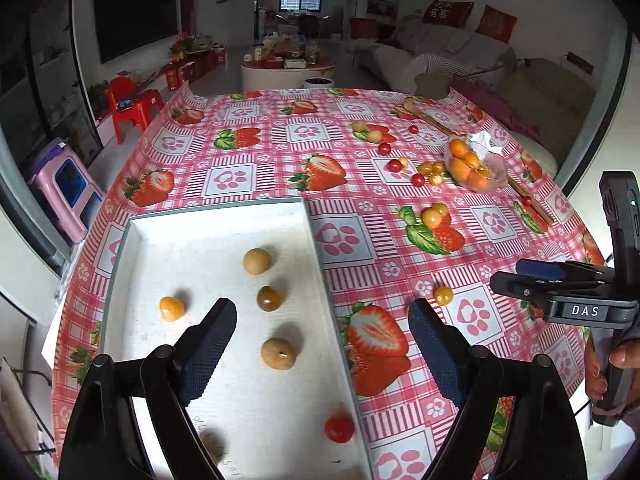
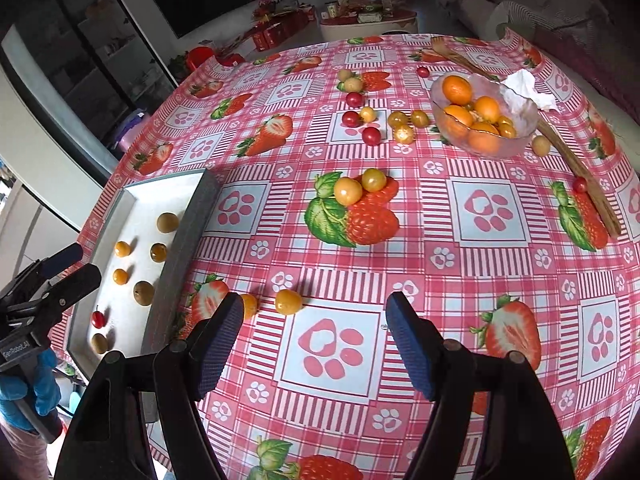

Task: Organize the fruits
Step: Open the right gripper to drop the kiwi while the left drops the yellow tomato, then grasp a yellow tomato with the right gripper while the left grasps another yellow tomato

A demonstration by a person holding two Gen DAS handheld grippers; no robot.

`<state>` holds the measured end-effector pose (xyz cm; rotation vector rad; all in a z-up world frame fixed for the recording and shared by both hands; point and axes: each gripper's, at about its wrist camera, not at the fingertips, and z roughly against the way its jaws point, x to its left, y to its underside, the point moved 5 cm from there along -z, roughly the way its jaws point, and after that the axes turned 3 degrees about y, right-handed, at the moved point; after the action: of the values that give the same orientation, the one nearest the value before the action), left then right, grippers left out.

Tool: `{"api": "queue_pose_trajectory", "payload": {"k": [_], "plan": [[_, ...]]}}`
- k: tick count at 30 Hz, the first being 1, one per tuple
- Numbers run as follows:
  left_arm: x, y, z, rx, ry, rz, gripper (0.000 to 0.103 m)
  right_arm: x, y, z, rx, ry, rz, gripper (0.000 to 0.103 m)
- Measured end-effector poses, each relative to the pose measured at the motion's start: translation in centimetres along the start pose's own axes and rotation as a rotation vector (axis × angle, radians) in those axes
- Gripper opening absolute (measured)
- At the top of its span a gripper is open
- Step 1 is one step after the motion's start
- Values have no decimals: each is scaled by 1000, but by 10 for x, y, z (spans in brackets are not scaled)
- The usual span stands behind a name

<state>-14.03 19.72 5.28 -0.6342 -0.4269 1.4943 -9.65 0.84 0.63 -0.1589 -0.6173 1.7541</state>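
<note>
**Two released claws above a fruit-strewn bench**

The left claw (image 1: 322, 316) hangs over a shallow white tray (image 1: 216, 216) at the near left corner of the bench (image 1: 280, 152), which wears a pink checked cloth printed with strawberries and paw marks. Its jaws stand wide apart and grip nothing. Between and just beyond them, inside the tray, lie a tan round fruit (image 1: 278, 353), a darker brown one (image 1: 269, 298), a pale tan one (image 1: 257, 261), an orange berry (image 1: 172, 308) and a red cherry tomato (image 1: 339, 429) close to the tray's right wall.

The right claw (image 2: 316, 316) hovers over the cloth to the right of the tray, jaws also spread and empty. A yellow berry (image 2: 288, 301) rests on the cloth just ahead of its left finger; a second one (image 2: 249, 306) is partly hidden behind that finger.

Further back, two yellow berries (image 2: 359, 186) touch each other on a printed strawberry. Beyond them, red tomatoes and yellow berries lie scattered beside a clear glass bowl (image 2: 520, 128) holding oranges (image 2: 457, 89) and a crumpled tissue (image 2: 524, 88). A long wooden utensil (image 2: 576, 168) lies alongside the bowl.
</note>
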Motion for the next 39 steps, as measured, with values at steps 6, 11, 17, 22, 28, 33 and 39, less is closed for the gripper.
{"api": "queue_pose_trajectory", "payload": {"k": [6, 11, 17, 22, 28, 33, 39], "plan": [[-50, 10, -19, 29, -7, -50, 88, -32, 7, 7, -7, 45, -35, 77], [-64, 21, -39, 48, -57, -66, 88, -43, 1, 5, -19, 76, -16, 77], [-73, 27, -59, 74, -94, -87, 88, -42, -11, -11, -13, 83, 16, 77], [-80, 30, -75, 107, -113, -121, 73, -32, -22, -32, 4, 58, 24, 66], [-76, 31, -93, 141, -115, -102, 73, -22, -33, -63, 44, 35, 28, 56], [-76, 29, -101, 145, -92, -82, 67, -16, -51, -77, 24, 35, 32, 54], [-78, 26, -104, 142, -52, -52, 51, -6, -67, -89, 5, 48, 39, 36]]}}
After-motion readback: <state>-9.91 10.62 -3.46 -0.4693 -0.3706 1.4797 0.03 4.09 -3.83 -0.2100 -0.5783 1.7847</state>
